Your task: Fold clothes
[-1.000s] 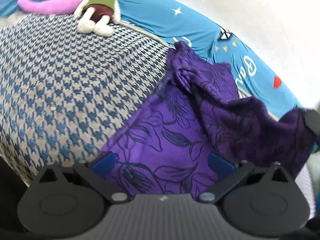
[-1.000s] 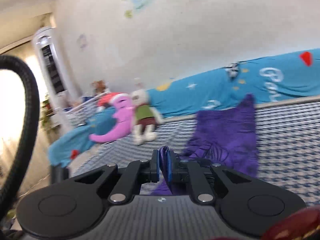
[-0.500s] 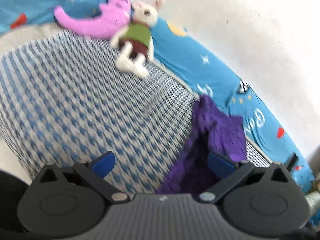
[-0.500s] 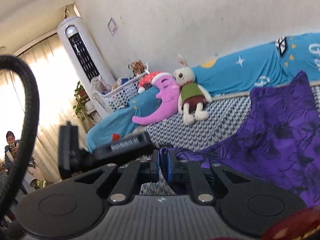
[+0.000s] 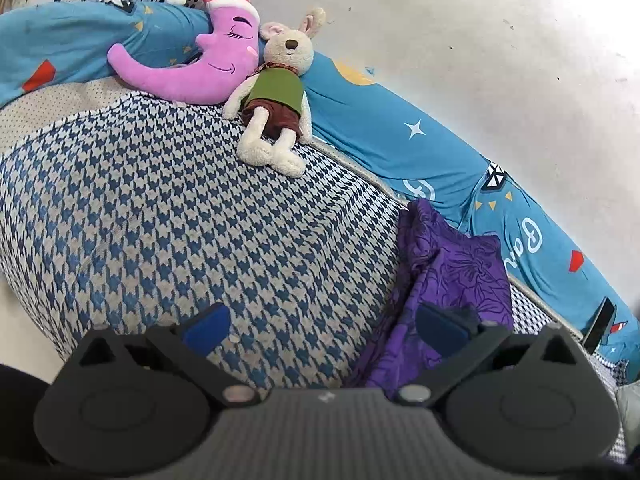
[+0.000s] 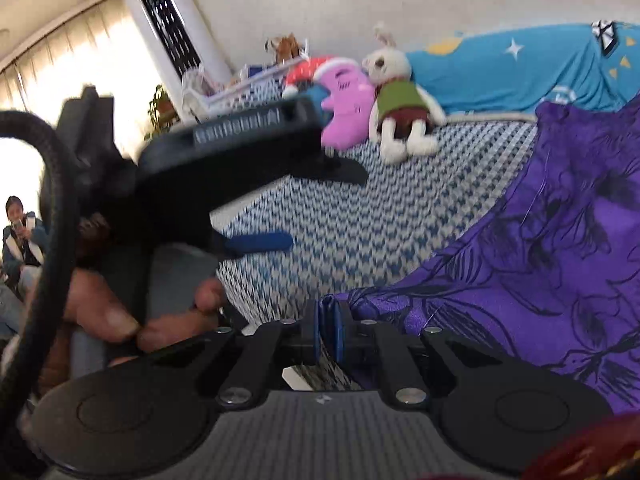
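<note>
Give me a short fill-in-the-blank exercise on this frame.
1. The right gripper is shut on the ____ floral garment.
2. The left gripper has its jaws ____.
3. The cream plush rabbit wears a ____ vest.
4. The pink crescent-moon plush wears a ____ hat.

Missing words: purple; open; green; red

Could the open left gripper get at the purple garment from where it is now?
Probably yes. The left gripper is open, and the purple garment lies by its right finger on the houndstooth cover; nothing visible blocks it.
</note>
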Tool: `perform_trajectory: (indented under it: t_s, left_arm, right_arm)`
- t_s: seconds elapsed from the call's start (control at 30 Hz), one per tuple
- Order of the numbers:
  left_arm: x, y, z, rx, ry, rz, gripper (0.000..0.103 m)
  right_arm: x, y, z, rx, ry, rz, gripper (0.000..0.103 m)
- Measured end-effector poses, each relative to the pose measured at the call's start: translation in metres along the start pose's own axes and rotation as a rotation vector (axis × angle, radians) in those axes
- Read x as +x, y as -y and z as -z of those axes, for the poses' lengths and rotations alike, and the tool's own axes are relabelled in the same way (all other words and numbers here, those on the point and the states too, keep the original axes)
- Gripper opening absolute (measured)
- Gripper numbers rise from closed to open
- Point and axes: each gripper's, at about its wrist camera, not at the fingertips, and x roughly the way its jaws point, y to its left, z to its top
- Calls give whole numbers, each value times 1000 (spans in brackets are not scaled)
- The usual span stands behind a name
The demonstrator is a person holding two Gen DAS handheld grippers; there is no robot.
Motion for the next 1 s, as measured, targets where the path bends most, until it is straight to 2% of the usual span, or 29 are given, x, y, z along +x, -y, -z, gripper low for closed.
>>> perform_trajectory:
  t_s: [0.1,0.13,0.23,0.37,0.5,0.73,1.0]
  left_arm:
    - [1,0,2,3,-6,2,103]
    - [2,0,2,2,-9,2,103]
    - [4,1,3,7,-12,1,103]
    - [7,5,6,27,-19,-3,103]
    - [9,9,9,45,-25,-1,103]
    - [19,20,16,87,-60,3,103]
    - [27,28,25,131,-101,12,103]
  right_arm:
    - [16,4,6,-5,-72,6,12]
    - [22,6,8,1,-110,4,16]
    - [31,10,14,13,-216,-16,17]
    - [15,7,15,-39,-186,-3,21]
    - [-13,17,15,-39,-138,56,21]
    - [-64,49,20,14,-58,204,27]
    - [-120,78,35,108,-23,329,29]
